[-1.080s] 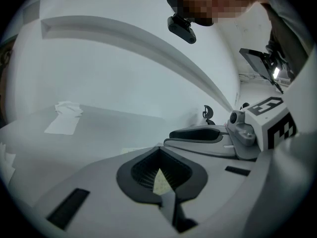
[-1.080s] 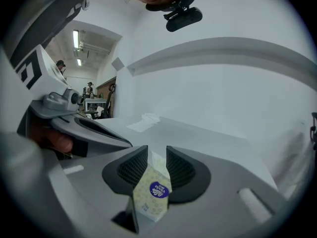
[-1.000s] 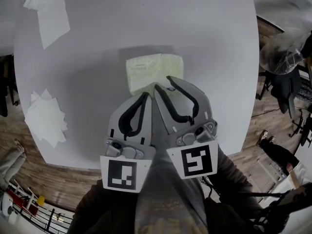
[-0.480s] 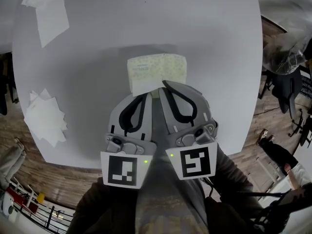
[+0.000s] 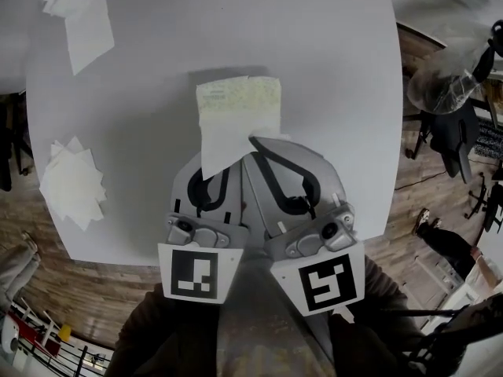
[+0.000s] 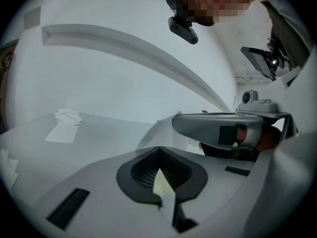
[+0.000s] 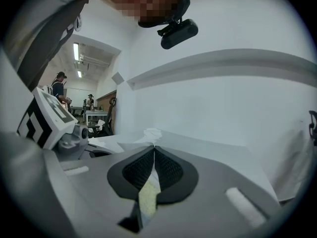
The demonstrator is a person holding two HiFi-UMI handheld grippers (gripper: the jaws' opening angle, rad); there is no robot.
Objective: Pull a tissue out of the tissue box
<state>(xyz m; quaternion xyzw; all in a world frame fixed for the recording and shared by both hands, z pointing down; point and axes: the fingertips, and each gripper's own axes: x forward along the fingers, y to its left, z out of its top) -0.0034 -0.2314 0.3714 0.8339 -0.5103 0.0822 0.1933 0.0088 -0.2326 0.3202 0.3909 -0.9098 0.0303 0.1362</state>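
My right claw (image 5: 254, 140) pinches the tissue (image 5: 220, 144) above the box (image 5: 238, 99), I judge to slide it free; my left claw (image 6: 159, 151) sits closed beneath the sheet.

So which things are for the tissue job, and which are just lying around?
For the job:
tissue pack
tissue coming out of it
right gripper, pinching that tissue
left gripper, shut

Just lying about:
loose tissues at the far left
tissue pile at the near left
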